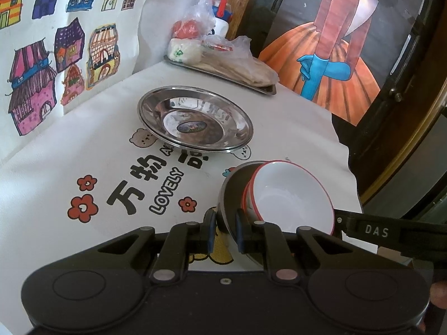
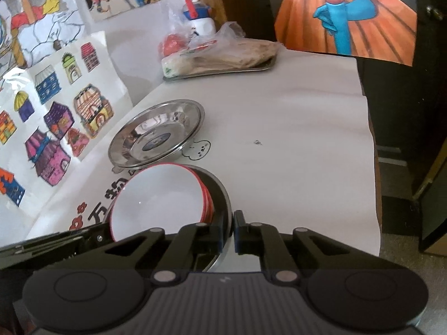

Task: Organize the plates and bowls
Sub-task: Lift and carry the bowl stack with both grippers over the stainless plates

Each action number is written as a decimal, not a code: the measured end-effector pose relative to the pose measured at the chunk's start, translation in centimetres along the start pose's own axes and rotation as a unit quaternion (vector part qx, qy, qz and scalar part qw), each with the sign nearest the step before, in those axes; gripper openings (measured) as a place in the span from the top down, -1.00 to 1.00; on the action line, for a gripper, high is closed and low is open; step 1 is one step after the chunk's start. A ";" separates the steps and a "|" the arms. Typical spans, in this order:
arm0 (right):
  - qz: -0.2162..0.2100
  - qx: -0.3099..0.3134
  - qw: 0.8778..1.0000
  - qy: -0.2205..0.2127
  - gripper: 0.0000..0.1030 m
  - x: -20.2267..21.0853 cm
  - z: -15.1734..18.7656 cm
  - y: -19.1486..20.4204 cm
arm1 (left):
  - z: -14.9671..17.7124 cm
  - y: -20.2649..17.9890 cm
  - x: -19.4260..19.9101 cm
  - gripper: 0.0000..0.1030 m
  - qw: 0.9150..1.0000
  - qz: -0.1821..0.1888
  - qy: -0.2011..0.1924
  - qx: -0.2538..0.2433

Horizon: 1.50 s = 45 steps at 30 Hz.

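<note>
Both grippers clamped on steel plate rim
Left gripper (image 1: 225, 230) and right gripper (image 2: 232, 230) pinch opposite edges of the tilted steel plate (image 1: 227, 192) holding white bowls (image 1: 293, 195); second steel plate (image 1: 195, 117) farther back.

A steel plate (image 1: 195, 118) lies near the middle of the table (image 1: 83, 150). Nearer the front edge, a stack of bowls (image 1: 290, 195) sits tilted inside a metal dish (image 1: 227, 192). At the far edge, by the wall, a tray (image 1: 268, 88) carries bagged food (image 1: 237, 64), with a bottle (image 1: 222, 19) behind it.
</note>
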State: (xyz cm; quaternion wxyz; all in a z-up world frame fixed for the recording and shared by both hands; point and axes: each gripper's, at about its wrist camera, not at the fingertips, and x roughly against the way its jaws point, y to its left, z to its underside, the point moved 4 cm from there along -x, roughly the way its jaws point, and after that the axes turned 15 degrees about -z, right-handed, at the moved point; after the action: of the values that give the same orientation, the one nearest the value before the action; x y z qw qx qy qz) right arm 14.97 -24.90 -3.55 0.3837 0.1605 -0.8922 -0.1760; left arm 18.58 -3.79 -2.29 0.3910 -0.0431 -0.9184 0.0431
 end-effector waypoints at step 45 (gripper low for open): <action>-0.051 0.029 0.998 -0.034 0.84 -3.6 -8.8 2.1 | -9.4 1.9 -1.3 0.81 0.997 -0.035 -0.031 0.069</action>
State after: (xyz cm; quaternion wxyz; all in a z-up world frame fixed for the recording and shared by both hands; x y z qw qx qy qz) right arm 23.56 -23.23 0.79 0.3392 0.2108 -0.8999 -0.1750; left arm 26.30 -1.66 3.05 0.3657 0.0174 -0.9258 0.0943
